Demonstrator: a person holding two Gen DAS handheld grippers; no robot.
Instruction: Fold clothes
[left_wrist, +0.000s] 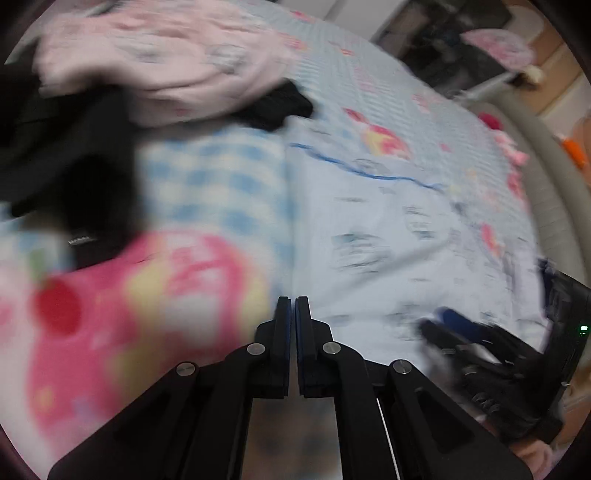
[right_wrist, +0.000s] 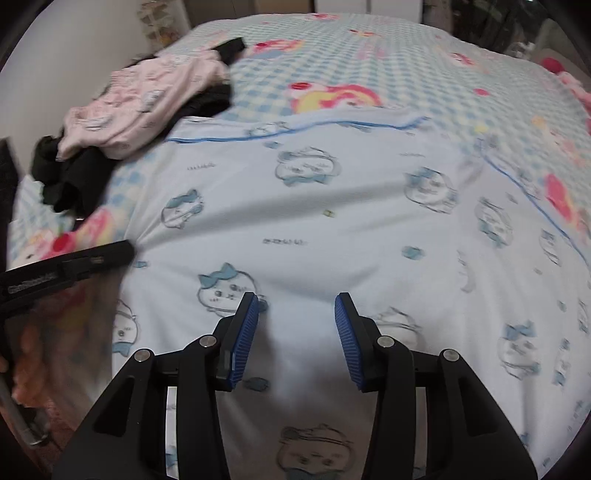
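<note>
A light blue garment (right_wrist: 332, 221) printed with cartoon faces lies spread flat on the bed, and its blue-piped edge (right_wrist: 295, 131) runs along the far side. My right gripper (right_wrist: 297, 314) hovers open just above its near part, blue pads apart and nothing between them. My left gripper (left_wrist: 293, 301) is shut at the garment's left edge (left_wrist: 291, 221). In the right wrist view this left gripper (right_wrist: 122, 253) sits at that edge, with creases fanning out from it. The left wrist view shows the right gripper (left_wrist: 454, 328) blurred at lower right.
A crumpled pink garment (right_wrist: 147, 96) lies on black clothes (right_wrist: 74, 177) at the bed's far left. The blue-checked bedsheet (right_wrist: 369, 55) with pink cartoon prints covers the bed. Pink items (left_wrist: 513, 151) sit by the grey bed rim (left_wrist: 554, 177). A hand (right_wrist: 29, 354) holds the left tool.
</note>
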